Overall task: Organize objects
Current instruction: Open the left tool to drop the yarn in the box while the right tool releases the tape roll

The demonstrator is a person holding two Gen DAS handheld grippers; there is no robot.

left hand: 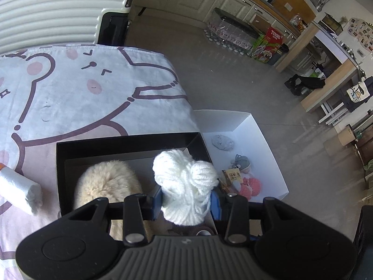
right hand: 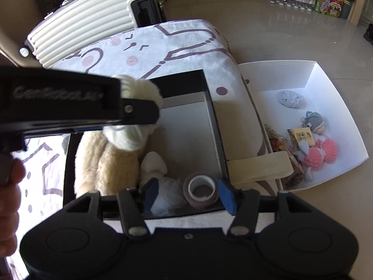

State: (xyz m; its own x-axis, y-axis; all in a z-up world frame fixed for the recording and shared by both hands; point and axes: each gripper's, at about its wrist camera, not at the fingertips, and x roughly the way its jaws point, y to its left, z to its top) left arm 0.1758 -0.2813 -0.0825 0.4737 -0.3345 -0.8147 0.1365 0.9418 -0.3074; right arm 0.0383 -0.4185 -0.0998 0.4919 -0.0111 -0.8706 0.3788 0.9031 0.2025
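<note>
My left gripper (left hand: 186, 201) is shut on a ball of white yarn (left hand: 186, 182) and holds it over the open black box (left hand: 128, 142) on the bed. A cream fluffy plush (left hand: 107, 182) lies in the box's left half. The right wrist view shows that same left gripper (right hand: 139, 113) from the side, with the yarn (right hand: 128, 140) bulging around its fingers. My right gripper (right hand: 188, 194) stands open at the near end of the black box (right hand: 181, 79). A roll of brownish tape (right hand: 201, 191) lies between its blue pads, and the left pad is clear of it.
The white box (right hand: 326, 74) beside the bed holds a grey yarn bundle (right hand: 290, 99), a knitted doll (right hand: 313, 120), a small carton (right hand: 302, 137) and pink pompoms (right hand: 321, 154). A roll of white bags (left hand: 19, 186) lies on the cartoon sheet (left hand: 93, 88). A cream suitcase (left hand: 58, 11) stands behind.
</note>
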